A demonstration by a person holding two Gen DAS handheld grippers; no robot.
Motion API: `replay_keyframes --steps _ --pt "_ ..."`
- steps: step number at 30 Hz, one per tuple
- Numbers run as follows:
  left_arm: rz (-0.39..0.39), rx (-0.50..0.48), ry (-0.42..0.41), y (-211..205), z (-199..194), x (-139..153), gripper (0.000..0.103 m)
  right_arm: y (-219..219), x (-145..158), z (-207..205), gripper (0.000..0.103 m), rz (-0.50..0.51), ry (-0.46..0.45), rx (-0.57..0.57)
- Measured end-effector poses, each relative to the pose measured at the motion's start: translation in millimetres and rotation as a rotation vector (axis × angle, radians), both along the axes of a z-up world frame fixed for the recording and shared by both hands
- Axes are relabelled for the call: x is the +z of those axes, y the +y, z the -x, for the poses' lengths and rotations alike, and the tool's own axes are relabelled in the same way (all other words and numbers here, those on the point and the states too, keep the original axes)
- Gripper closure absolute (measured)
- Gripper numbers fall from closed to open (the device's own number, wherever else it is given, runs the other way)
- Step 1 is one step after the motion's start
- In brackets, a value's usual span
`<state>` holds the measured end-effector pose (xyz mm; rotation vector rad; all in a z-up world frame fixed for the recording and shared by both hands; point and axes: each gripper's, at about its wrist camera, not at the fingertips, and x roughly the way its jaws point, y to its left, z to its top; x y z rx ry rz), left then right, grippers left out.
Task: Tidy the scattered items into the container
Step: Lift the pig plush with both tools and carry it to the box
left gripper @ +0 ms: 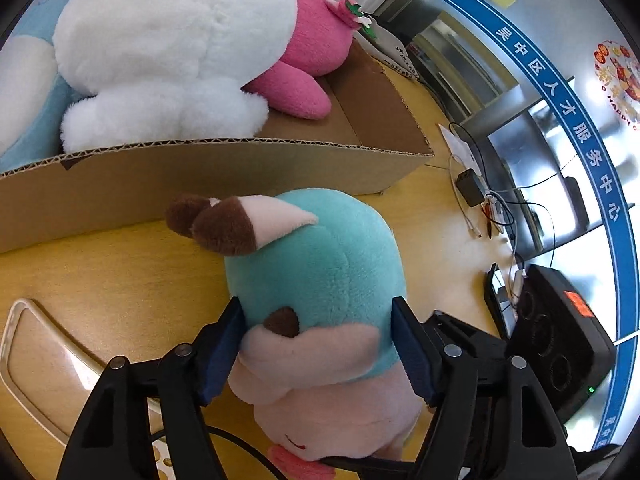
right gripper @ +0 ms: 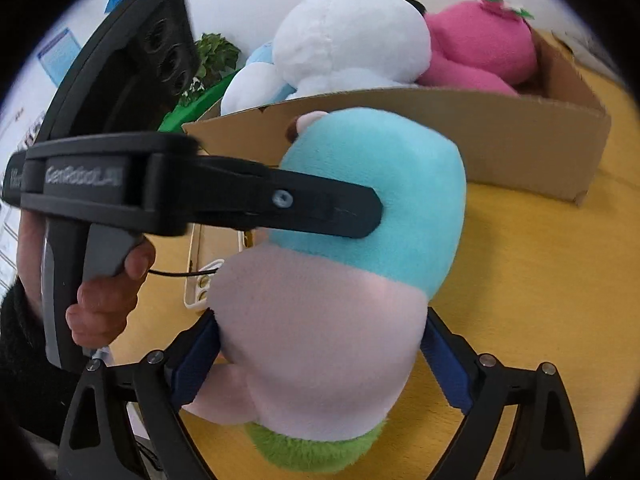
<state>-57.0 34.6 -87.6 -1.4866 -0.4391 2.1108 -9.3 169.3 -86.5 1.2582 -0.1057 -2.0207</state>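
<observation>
Both grippers clamp one fuzzy plush toy (left gripper: 332, 280) w/ teal top & pale pink bottom: left gripper (left gripper: 318, 344) squeezes its rounded teal part, right gripper (right gripper: 320, 360) pinches the soft pink part btwn blue ribbed pads (right gripper: 192, 364). Toy sits just in front of the corrugated cardboard box (left gripper: 224, 176) on a yellow wood table (left gripper: 100, 272). Box already holds a fluffy white plush (left gripper: 176, 40) & pink plush (left gripper: 312, 52).
</observation>
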Motion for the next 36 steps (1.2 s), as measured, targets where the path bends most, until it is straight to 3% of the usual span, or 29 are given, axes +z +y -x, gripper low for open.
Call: replay_keyframes --steps 5,11,15,18,22,27,29,32,36 --pt "-0.02 -0.013 0.047 -1.0 -11.0 15.3 0.036 0.6 8.4 -6.8 0.024 0.015 0.052 0.007" --pt "-0.032 -0.028 0.232 12.4 -19.2 88.3 0.036 14.9 63.4 -10.3 0.026 0.041 0.194 0.024" --pt "-0.007 -0.07 0.365 27.5 13.0 136.0 0.036 23.7 111.1 17.6 0.026 0.03 0.331 0.03" --pt "0.016 -0.078 0.408 34.2 60.9 151.2 0.036 26.0 130.8 60.0 0.026 0.018 0.375 0.028" --pt "0.028 -0.067 0.373 36.8 130.8 135.7 0.036 22.9 128.8 131.3 0.025 -0.006 0.378 0.04" --pt "0.036 -0.071 0.21 50.0 192.9 72.7 0.036 26.5 80.2 193.4 0.022 -0.022 0.234 0.015" --pt "0.018 -0.075 0.207 53.6 194.0 60.4 0.036 35.2 62.2 202.9 0.016 0.025 0.154 -0.006" --pt "0.063 -0.084 0.244 64.4 189.4 60.0 0.035 47.9 59.0 206.7 0.013 0.066 0.101 -0.029" --pt "0.056 -0.078 0.241 66.1 191.3 57.2 0.035 61.6 89.0 195.6 0.012 -0.019 0.207 -0.042"
